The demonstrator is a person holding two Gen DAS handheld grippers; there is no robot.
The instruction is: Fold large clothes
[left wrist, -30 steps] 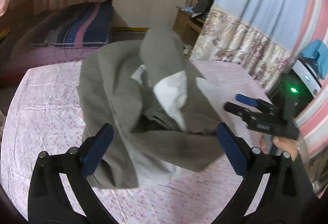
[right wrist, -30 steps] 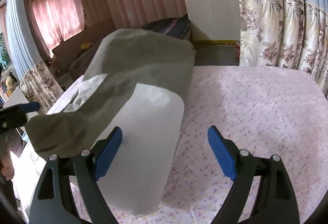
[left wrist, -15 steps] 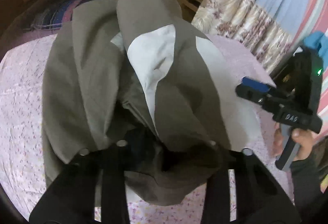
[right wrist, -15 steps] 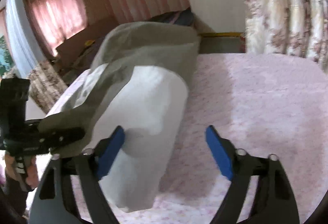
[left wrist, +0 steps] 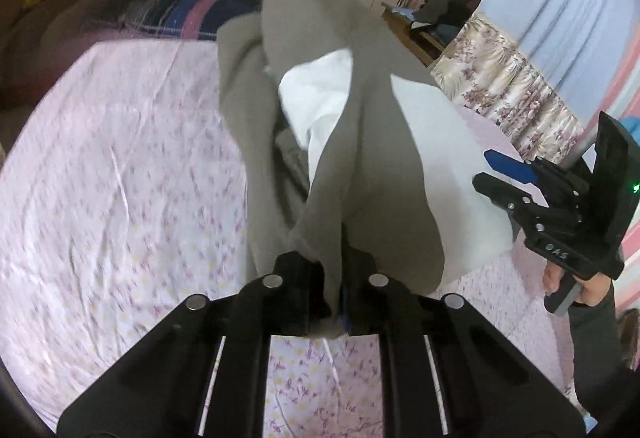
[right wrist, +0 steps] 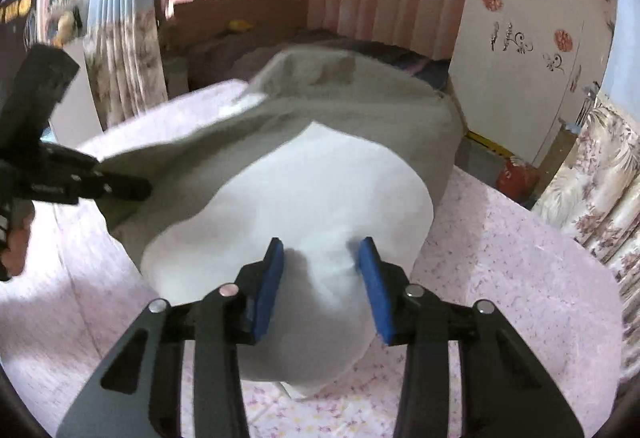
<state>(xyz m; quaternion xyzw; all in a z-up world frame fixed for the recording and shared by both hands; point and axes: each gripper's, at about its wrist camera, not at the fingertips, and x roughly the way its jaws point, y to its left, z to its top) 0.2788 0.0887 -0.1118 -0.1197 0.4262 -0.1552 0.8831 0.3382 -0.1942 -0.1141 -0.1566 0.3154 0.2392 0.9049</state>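
Both grippers have moved in on the big coat since a moment ago, and both sets of jaws have been closing.

On the left side, the left gripper point(left wrist: 334, 294) has clamped its jaws tight on a fold of the grey and white coat point(left wrist: 340, 157). The cloth edge sticks down between the pads, and the rest of the coat runs up and away in front of the jaws, lying in a heap on the pink flowered bed sheet point(left wrist: 120, 177).

On the right side, the right gripper point(right wrist: 322, 286) has its blue pads point(right wrist: 272, 286) part way closed. The white lining of the coat sits between them and spreads out in front, but a gap shows, so I think the pads are not squeezing it yet.

What could go wrong? The left jaws hold only a thin bit of cloth near the edge, so it might slip out if pulled hard. The right jaws might pinch only the white lining and miss the grey layer, so the fold would come out crooked. The heap is bunched too, so layers may tangle.
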